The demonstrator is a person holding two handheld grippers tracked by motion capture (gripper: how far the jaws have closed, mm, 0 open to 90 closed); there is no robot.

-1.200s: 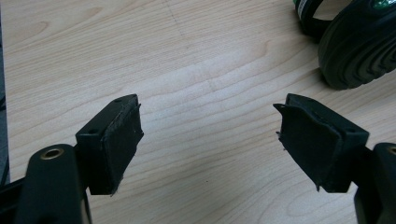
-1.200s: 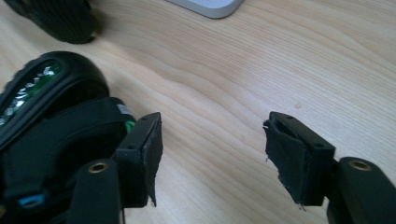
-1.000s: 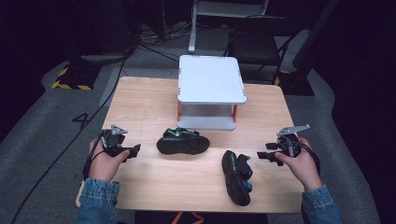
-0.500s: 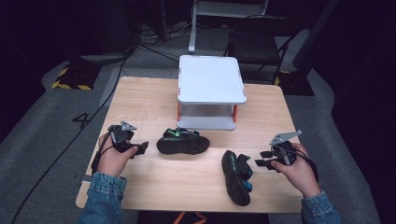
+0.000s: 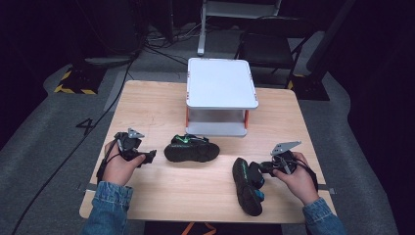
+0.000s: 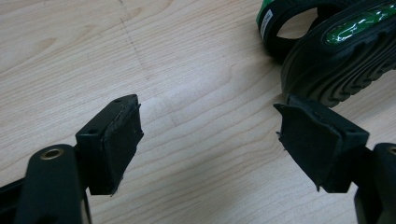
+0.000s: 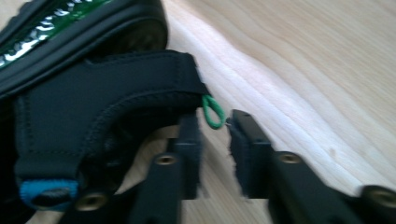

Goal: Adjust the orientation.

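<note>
Right gripper view: the right gripper point(image 7: 215, 140) has just been closing, and its jaws stand narrow around the green heel loop point(image 7: 213, 112) of the near sandal point(image 5: 247, 186), not yet pinching it. The left gripper point(image 6: 210, 140) gapes wide over bare table point(image 5: 156, 112), beside the far sandal point(image 5: 192, 149).

A black strapped sandal with green insole point(image 5: 247, 186) lies lengthwise near the bench's front right, small green heel loop point(image 7: 214, 112) showing; its matching black sandal point(image 5: 192, 149) lies crosswise at centre.
</note>
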